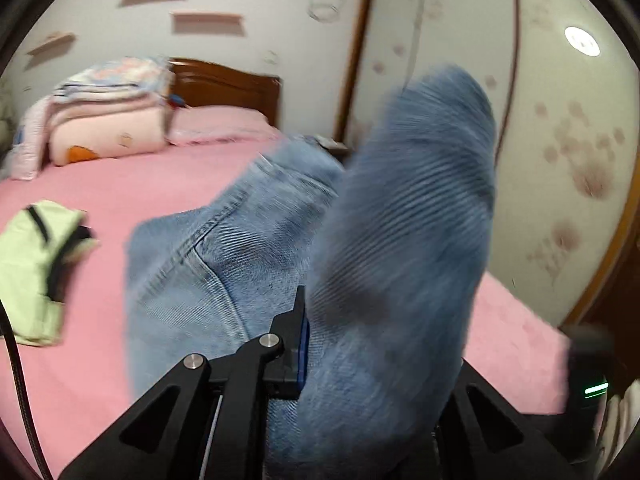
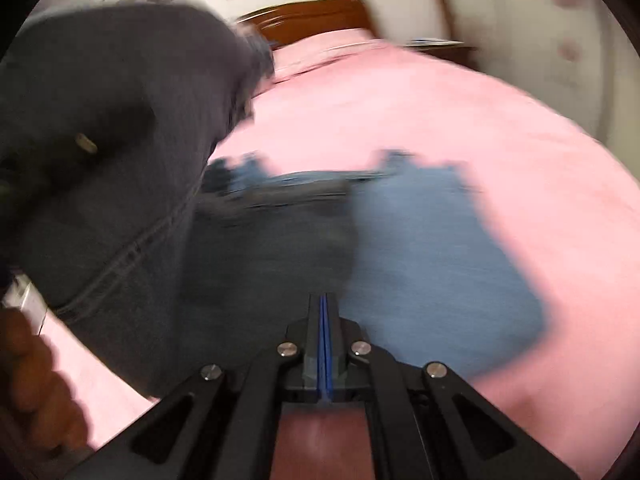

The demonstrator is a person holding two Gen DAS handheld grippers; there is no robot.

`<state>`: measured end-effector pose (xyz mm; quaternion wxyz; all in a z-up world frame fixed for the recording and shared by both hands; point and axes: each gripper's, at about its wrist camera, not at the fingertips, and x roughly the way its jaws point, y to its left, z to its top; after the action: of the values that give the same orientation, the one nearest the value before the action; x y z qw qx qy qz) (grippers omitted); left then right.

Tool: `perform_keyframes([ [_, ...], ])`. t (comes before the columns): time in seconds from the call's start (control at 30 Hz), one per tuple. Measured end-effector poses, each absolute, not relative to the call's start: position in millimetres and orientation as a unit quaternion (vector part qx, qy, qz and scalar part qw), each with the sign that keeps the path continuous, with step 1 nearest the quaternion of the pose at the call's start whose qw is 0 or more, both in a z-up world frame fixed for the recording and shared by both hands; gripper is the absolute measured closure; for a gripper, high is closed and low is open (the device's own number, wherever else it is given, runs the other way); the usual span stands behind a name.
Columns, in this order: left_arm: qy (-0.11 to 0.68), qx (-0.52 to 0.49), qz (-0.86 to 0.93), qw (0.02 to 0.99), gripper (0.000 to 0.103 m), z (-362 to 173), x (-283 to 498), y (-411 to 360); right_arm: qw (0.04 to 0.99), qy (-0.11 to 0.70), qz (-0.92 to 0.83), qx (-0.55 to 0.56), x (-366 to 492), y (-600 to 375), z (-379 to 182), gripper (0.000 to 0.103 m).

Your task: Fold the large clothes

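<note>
A pair of blue jeans (image 1: 248, 264) lies on the pink bed (image 1: 100, 192). My left gripper (image 1: 310, 304) is shut on a fold of the denim, which rises over it and hides the right finger; only the left finger (image 1: 298, 320) shows. In the right wrist view the flat part of the jeans (image 2: 432, 248) is spread on the bed (image 2: 400, 112), and the lifted part (image 2: 112, 120) hangs dark at the left. My right gripper (image 2: 324, 300) hovers over the jeans with its blue pads pressed together and nothing between them. Both views are blurred by motion.
A light green garment with black straps (image 1: 32, 268) lies at the bed's left. Folded quilts and pillows (image 1: 104, 112) are stacked by the wooden headboard (image 1: 228, 88). A flowered wardrobe door (image 1: 560, 140) stands to the right. A person's hand (image 2: 28, 384) shows at lower left.
</note>
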<state>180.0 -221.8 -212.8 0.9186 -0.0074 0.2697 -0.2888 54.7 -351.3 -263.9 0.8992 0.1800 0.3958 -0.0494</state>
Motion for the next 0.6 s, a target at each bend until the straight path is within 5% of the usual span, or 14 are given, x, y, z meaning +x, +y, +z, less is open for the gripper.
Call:
perform_keyframes([
  [0.2,0.362,0.103,-0.279,0.883,0.091,-303.0,173.0,-308.5,0.866,0.446,-0.126,0.186,1.5,-404.3,-286.6,0.103],
  [0.3,0.357,0.118,-0.275,0.885,0.087,-305.1,169.2,-313.0,0.86,0.453,-0.135,0.192,-8.0,-405.0,-289.2,0.103],
  [0.4,0.383,0.098,-0.298,0.869,0.06,-297.8,173.6,-310.5,0.857,0.451,-0.139,0.206,-6.3,-404.6,-283.4,0.103],
  [0.6,0.4,0.083,-0.326,0.852,0.029,-244.4,156.1,-274.2,0.863,0.431,-0.122,0.234,7.4,-412.5,-243.4,0.101],
])
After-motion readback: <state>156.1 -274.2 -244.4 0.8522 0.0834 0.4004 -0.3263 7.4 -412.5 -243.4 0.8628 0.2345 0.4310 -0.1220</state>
